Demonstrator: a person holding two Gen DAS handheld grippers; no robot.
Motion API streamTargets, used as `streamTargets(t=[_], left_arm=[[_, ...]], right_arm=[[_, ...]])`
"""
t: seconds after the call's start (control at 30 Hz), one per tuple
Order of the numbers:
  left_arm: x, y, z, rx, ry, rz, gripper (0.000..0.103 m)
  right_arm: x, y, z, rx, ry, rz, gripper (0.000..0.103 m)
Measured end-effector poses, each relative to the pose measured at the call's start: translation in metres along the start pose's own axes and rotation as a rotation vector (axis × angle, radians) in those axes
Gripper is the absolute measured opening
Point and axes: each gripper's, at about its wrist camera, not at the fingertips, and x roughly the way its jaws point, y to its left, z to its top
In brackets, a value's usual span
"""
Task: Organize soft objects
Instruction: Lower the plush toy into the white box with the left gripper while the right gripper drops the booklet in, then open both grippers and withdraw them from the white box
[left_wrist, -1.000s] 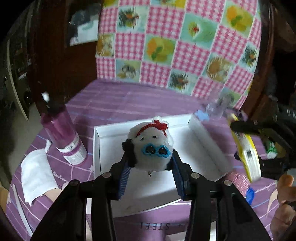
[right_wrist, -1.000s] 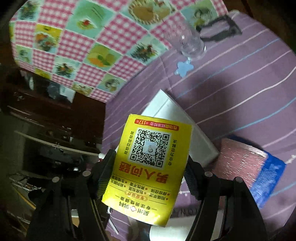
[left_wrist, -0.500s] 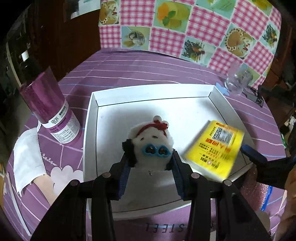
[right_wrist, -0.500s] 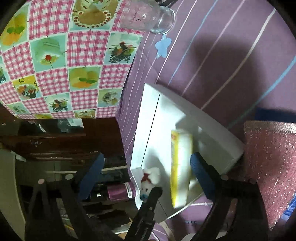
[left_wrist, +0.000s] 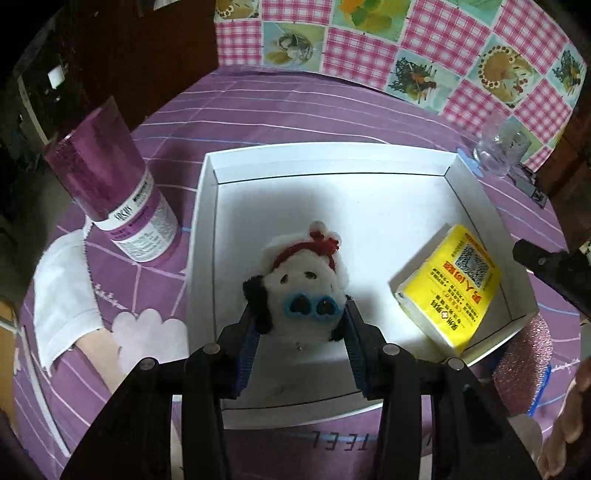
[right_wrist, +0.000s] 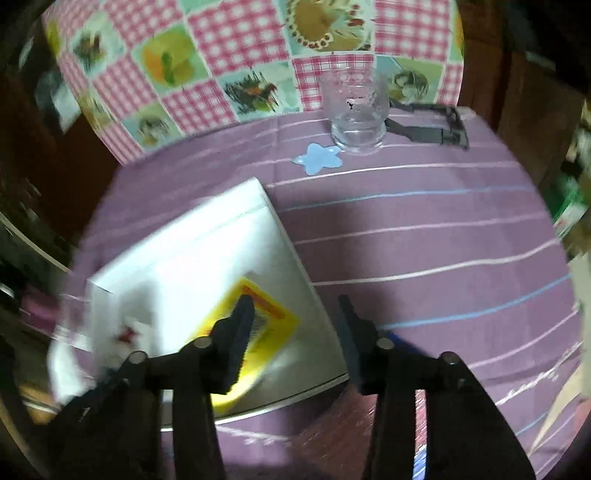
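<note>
The purple striped surface (left_wrist: 303, 107) carries a white box (left_wrist: 207, 229), purple canister (left_wrist: 122, 206), glass (right_wrist: 356, 110) and pink sponge (left_wrist: 528, 365).

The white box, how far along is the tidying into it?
Done: the yellow tissue pack lies in the white box, and the right gripper is open and empty. In hand: the left gripper clamps the plush toy over the box. Left: releasing it, then perhaps the pink sponge outside.

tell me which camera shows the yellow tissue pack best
The left wrist view: the yellow printed tissue pack lies sharp and nearly whole against the shallow white cardboard box's right wall. In the right wrist view the pack is motion-blurred and partly behind the empty right gripper.
</note>
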Motion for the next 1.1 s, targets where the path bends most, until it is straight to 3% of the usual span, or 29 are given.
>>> streamTargets(t=[0.07,0.13,0.23,0.3,0.5,0.57,0.67,0.73,0.93,1.1], left_arm=[[0.002,0.000,-0.001,0.006,0.008,0.004,0.043],[0.004,0.001,-0.002,0.014,0.015,0.009,0.043],[0.010,0.001,-0.003,0.028,0.040,0.013,0.043],[0.017,0.001,-0.003,0.033,0.084,-0.015,0.043],[0.018,0.001,-0.005,0.045,0.154,-0.050,0.043],[0.016,-0.004,-0.007,0.064,0.189,-0.081,0.043],[0.014,-0.012,-0.011,0.101,0.208,-0.093,0.044],[0.013,-0.014,-0.011,0.113,0.197,-0.070,0.053],[0.013,-0.002,-0.009,0.053,0.260,-0.132,0.069],[-0.015,-0.003,-0.008,0.081,0.171,-0.094,0.080]], right_arm=[[0.005,0.000,-0.001,-0.039,-0.002,-0.083,0.046],[0.016,-0.004,-0.001,-0.049,0.054,-0.120,0.046],[0.037,-0.012,-0.004,-0.049,0.175,-0.085,0.037],[0.036,-0.016,-0.004,-0.041,0.195,-0.047,0.018],[0.031,-0.029,-0.009,-0.048,0.289,0.019,0.009],[0.027,-0.029,-0.014,-0.075,0.306,0.005,0.008],[0.019,-0.027,-0.021,-0.158,0.315,-0.056,0.008],[0.008,-0.027,-0.020,-0.185,0.296,-0.064,0.008],[-0.025,-0.034,-0.011,-0.130,0.235,-0.052,0.010],[-0.046,-0.037,-0.007,-0.064,0.165,0.011,0.012]])
